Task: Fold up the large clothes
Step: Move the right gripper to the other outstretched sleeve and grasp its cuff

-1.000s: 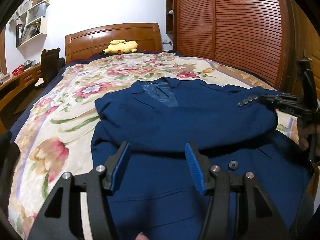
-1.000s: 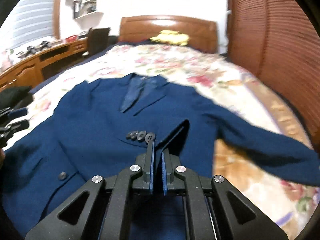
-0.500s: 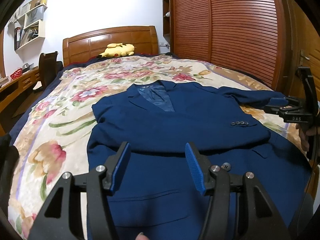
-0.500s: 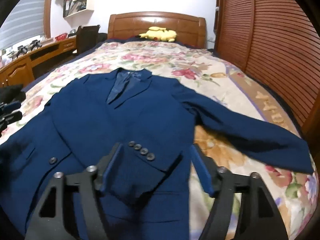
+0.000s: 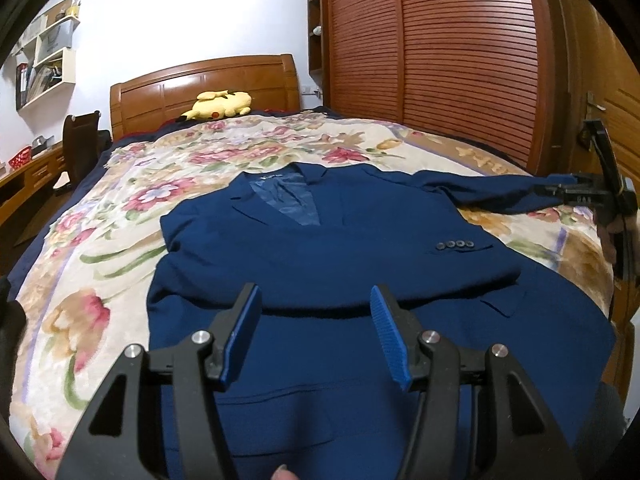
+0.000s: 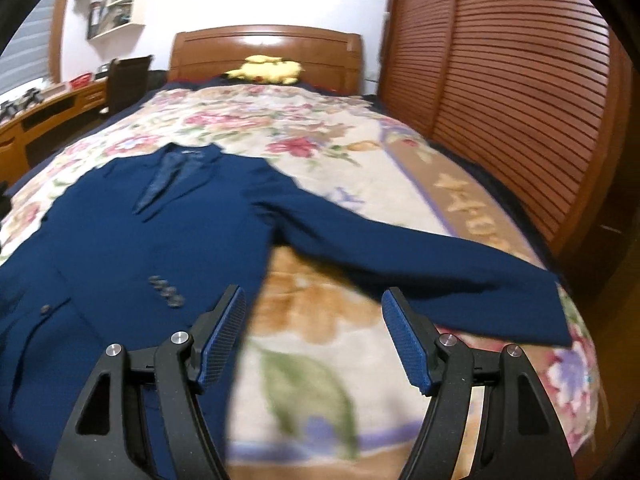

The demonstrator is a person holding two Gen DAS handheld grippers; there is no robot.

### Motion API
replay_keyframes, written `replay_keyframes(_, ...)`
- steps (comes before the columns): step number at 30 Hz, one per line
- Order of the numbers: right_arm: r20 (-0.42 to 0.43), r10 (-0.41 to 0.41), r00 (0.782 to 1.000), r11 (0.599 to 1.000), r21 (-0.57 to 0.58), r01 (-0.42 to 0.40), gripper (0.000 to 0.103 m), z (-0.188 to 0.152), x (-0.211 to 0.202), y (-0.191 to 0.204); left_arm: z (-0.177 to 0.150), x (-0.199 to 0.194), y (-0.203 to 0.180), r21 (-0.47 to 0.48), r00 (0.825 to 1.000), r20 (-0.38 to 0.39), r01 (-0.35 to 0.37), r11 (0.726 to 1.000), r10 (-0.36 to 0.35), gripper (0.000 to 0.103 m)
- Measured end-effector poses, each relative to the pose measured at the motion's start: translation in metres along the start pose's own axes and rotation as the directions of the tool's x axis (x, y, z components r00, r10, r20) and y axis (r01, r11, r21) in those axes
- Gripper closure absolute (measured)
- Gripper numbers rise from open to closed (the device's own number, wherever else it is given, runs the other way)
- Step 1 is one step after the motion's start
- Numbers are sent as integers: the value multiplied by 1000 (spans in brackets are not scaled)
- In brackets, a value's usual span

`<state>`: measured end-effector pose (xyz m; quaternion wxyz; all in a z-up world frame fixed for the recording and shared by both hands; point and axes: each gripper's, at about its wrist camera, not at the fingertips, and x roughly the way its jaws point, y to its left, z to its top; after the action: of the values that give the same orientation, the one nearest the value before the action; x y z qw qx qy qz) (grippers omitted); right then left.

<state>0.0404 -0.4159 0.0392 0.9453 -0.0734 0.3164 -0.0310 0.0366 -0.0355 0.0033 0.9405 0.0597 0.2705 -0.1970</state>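
Note:
A navy blue blazer [image 5: 360, 264] lies face up on the floral bedspread [image 5: 100, 248]. One sleeve is folded across the chest, its cuff buttons [image 5: 456, 245] facing up. The other sleeve [image 6: 420, 264] stretches out to the right over the bedspread. My left gripper [image 5: 316, 328] hovers open over the blazer's lower front, with nothing between its blue pads. My right gripper [image 6: 314, 332] is open over the bedspread, between the blazer's body and the outstretched sleeve. In the left wrist view the right gripper [image 5: 560, 189] shows at the far right, by that sleeve's end.
A yellow plush toy [image 5: 218, 105] lies by the wooden headboard [image 5: 200, 84]. Slatted wardrobe doors [image 5: 460, 60] run along the bed's right side. A desk and a chair [image 6: 128, 80] stand to the left of the bed.
My right gripper let go of the folded sleeve's cuff, opened wide and moved right toward the outstretched sleeve. The cuff now rests on the blazer's chest. My left gripper stayed open.

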Motion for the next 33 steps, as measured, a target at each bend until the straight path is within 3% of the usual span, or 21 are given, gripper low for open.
replay_keyframes(9,-51,-109,993,989,98,113,30,-3,13,-79,-1,9,-11,16,1000,-17,10,1000,-10,47)
replay_keyframes(19,-123,-222,967,956,170,241,30,-5,34,-157,-2,18,-13,17,999,-39,15,1000,-14,47)
replay_keyframes(33,-238,-259,936,903,285,322,30,-26,49,-222,-4,23,-14,22,998,-53,23,1000,-21,47)
